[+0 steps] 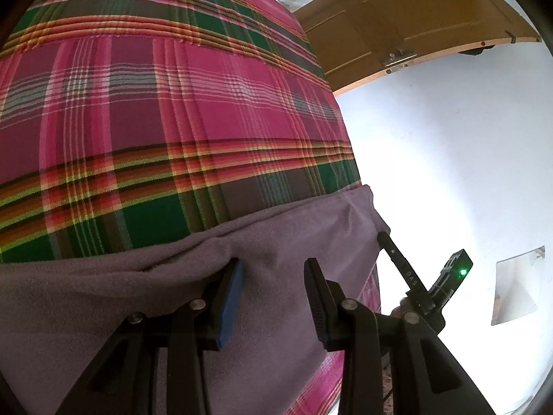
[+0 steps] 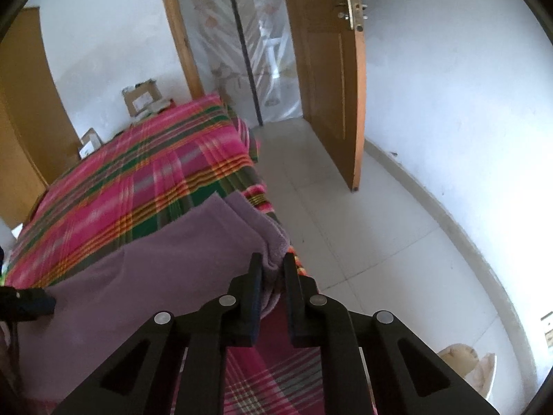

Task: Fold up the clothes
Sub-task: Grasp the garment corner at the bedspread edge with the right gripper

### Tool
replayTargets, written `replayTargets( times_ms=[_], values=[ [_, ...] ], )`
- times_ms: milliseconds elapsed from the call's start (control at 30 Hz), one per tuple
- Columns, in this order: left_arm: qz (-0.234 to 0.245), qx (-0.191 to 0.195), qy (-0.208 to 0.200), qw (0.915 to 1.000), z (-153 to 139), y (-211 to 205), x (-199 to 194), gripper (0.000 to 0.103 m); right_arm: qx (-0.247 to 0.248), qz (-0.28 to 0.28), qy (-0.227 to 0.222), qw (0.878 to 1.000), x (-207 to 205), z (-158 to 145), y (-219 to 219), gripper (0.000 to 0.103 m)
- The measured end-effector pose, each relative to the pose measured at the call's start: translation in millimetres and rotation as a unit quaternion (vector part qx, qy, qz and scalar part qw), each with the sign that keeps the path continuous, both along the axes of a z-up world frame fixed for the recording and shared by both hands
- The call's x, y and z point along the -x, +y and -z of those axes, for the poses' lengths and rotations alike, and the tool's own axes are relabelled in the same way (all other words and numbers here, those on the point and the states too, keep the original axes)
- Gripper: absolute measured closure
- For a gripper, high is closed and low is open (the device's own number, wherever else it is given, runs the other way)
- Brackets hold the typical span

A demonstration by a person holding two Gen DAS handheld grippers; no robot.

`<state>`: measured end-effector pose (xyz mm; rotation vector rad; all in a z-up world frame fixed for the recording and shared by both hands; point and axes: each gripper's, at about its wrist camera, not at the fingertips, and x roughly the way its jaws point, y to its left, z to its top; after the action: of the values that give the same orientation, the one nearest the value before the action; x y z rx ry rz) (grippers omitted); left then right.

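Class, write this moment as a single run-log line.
task: fold clothes | left claw: open over purple cloth | right claw: shut on purple cloth corner | surface: plaid bedcover

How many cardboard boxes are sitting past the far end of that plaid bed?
2 that I can make out: a larger cardboard box against the wall, and a smaller box nearer, left of the plaid bed. More may be hidden.

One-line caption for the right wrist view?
Right gripper pinches the purple garment's folded edge over the plaid bedspread.
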<state>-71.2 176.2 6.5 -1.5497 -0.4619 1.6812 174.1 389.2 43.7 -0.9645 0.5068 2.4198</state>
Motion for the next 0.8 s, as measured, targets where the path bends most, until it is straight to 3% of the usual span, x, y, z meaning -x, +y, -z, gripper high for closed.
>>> replayTargets(
  times_ms=[233,600,800],
  values=[
    [-0.002,0.007,0.005,1.0000,-3.3,6.9,-0.7,0.066,0.013,0.000,-0.014,1.000,3.6,6.5,2.3,0.092],
    [0.053,0.003,-0.005,0.9986,-0.3,67.5,-8.5,0.066,0.010,0.000,-0.015,1.000,4.4,6.9,1.4,0.091],
    [0.054,-0.014,-0.037,0.9978,6.5,91.4,-7.8,0.066,0.007,-0.004,0.001,1.000,-0.1,3.2,-0.7,0.091]
  ],
)
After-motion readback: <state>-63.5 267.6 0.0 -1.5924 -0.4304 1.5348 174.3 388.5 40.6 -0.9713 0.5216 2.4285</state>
